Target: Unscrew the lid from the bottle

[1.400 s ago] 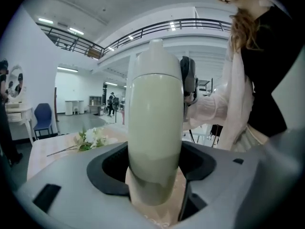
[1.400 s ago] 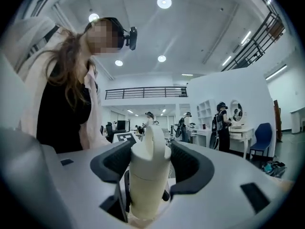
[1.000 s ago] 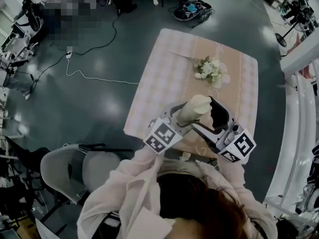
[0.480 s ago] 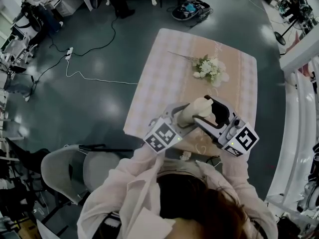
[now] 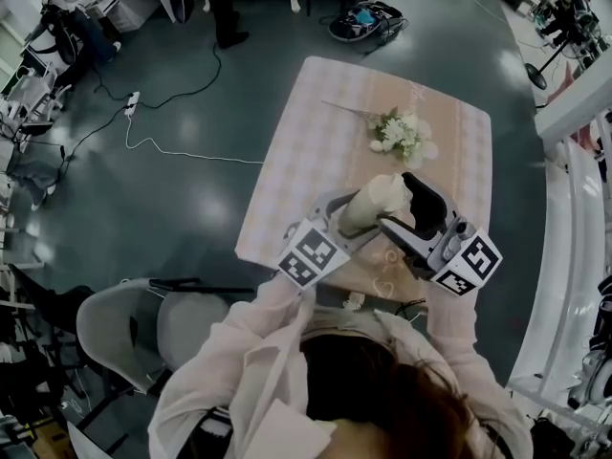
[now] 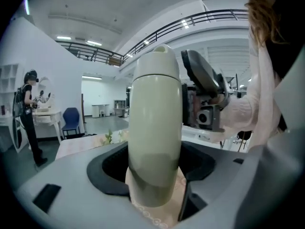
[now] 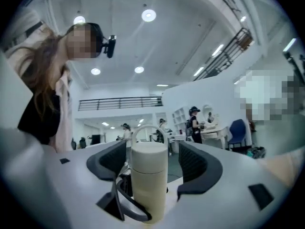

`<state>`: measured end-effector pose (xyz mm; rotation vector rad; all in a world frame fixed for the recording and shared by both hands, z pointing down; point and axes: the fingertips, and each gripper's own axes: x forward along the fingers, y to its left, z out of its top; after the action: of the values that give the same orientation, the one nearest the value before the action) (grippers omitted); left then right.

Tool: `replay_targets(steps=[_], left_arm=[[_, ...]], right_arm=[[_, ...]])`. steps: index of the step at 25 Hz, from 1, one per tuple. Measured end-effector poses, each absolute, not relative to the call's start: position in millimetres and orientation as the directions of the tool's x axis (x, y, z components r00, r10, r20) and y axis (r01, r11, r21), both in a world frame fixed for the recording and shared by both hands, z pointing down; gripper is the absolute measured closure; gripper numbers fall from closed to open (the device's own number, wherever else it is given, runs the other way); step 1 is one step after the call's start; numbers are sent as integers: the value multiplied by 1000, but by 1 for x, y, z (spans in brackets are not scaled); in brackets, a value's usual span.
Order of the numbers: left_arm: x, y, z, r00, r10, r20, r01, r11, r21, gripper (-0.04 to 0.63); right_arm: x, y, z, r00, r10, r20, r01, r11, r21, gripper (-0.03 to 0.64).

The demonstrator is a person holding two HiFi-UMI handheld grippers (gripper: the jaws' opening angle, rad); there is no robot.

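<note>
A cream bottle stands tilted over the near end of the table, gripped low on its body by my left gripper, which is shut on it. In the left gripper view the bottle fills the gap and both jaws press its sides. Its lid, with a thin loop handle, sits between the jaws of my right gripper. There is a gap on each side of it. Those jaws have just been opening, with the lid still between them. From the head view my right gripper reaches the bottle's top from the right.
The table has a pale checked cloth and a white flower bunch at its far end. A grey chair stands at my left. A cable trails over the dark floor, and a person stands far off.
The right gripper's jaws drew in toward the lid half a second ago and now stand wider again. The left gripper and the bottle have hardly moved.
</note>
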<state>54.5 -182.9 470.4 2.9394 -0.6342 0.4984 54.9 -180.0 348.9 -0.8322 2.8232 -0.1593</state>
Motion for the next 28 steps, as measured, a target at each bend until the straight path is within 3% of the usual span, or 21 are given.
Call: replay_targets(steps=[2,5,9,13,19,21,24,26,28], left_arm=[[51,-189,472,841,-415,346,-447,-895,12,276],[49,-192,473,831,-427,356,-456,-890,0,276],[54,-187,475,839,-407,361,-435,-901,-4,276],[59,-177,473,875,-341,343,-359,-933,-11,276],[62,-153,469,932,-159,326,-160,-987,-23,276],[63,-150,472,933,-139,331,-139,-990,-22,276],[61,-161,475,915,-216,340,-219,-975,-30,276],[58,-169,476,892,-283,352,-285,-957,-47,276],[58,-174,479,871,-328,367,-327,-943,-65,276]], right_arm=[[56,-181,350,-744,-648,-165,-610,759,-229,273],[51,-183,357,-665,-740,-107,-715,671,-196,285],[52,-186,360,-638,-767,-67,-753,640,-151,342],[51,-173,357,-733,-677,-61,-671,735,-94,348],[48,-146,352,-914,-402,-65,-403,915,7,349],[50,-145,354,-929,-366,-49,-366,931,-9,350],[54,-157,358,-886,-461,-42,-457,886,-80,337],[54,-163,359,-836,-546,-56,-538,834,-121,278],[52,-166,360,-775,-628,-68,-615,775,-144,269]])
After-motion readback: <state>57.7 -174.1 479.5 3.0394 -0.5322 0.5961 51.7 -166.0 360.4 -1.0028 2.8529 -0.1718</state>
